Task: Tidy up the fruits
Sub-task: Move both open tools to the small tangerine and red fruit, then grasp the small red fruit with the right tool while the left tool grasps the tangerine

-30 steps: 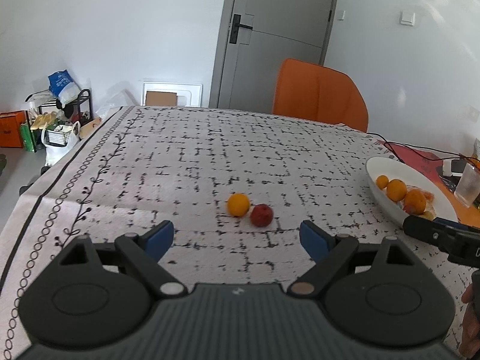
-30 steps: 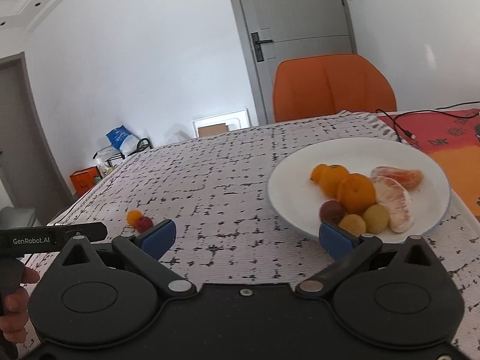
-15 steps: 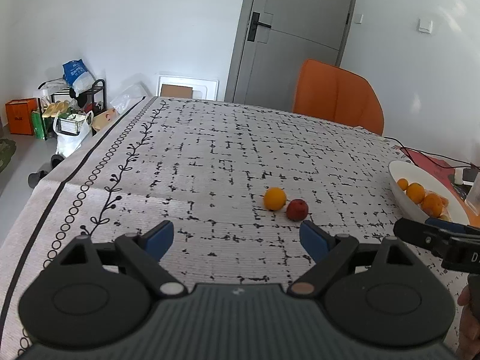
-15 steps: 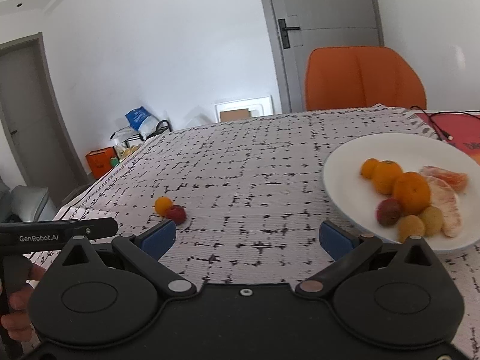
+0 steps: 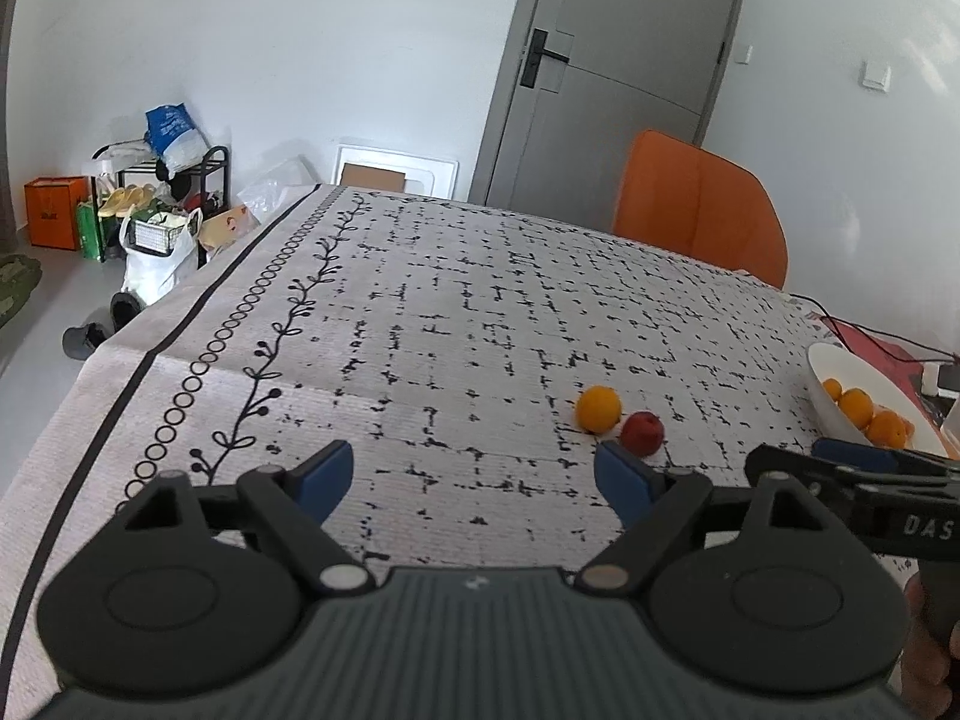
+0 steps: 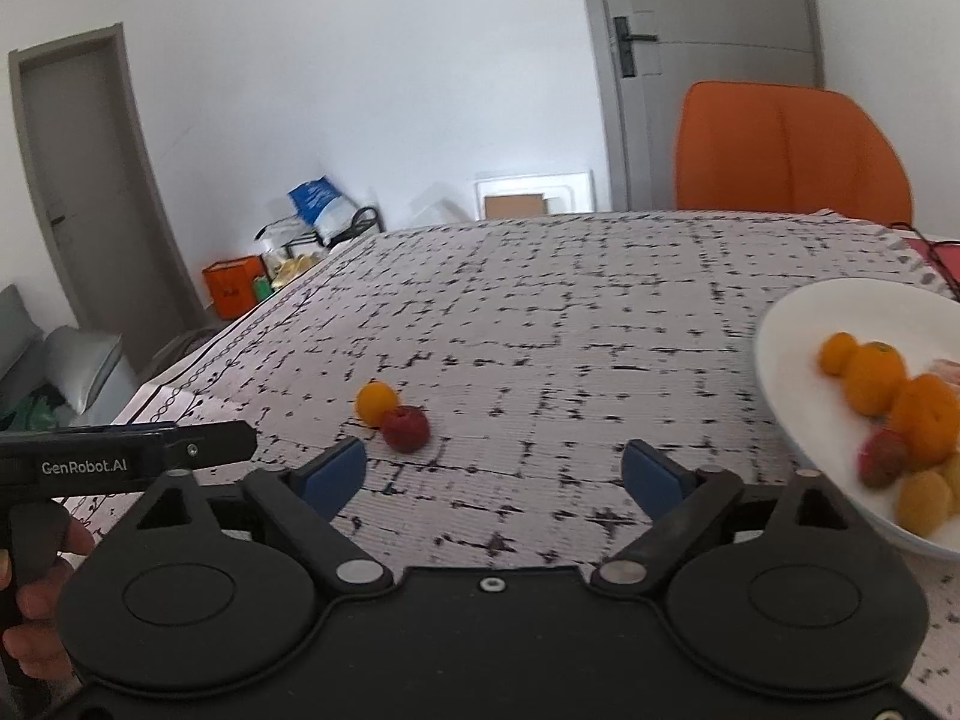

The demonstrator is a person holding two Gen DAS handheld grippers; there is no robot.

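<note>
A small orange (image 5: pixel 598 408) and a red fruit (image 5: pixel 642 433) lie touching on the patterned tablecloth (image 5: pixel 456 324); they also show in the right wrist view as the orange (image 6: pixel 376 402) and red fruit (image 6: pixel 406 428). A white plate (image 6: pixel 798 324) at the right holds several oranges and other fruits (image 6: pixel 873 378); its rim shows in the left wrist view (image 5: pixel 825 396). My left gripper (image 5: pixel 474 483) is open and empty, with the red fruit just beyond its right fingertip. My right gripper (image 6: pixel 492 477) is open and empty, the loose fruits ahead of its left fingertip.
An orange chair (image 5: pixel 699 210) stands at the table's far side before a grey door (image 5: pixel 612 78). Bags and a shoe rack (image 5: pixel 150 204) sit on the floor left of the table. A red mat with cables (image 5: pixel 870 342) lies beyond the plate.
Both grippers have swung left. The loose orange and red fruit now sit further right in the left wrist view and nearer the centre in the right wrist view. The plate slid toward the right edge.
</note>
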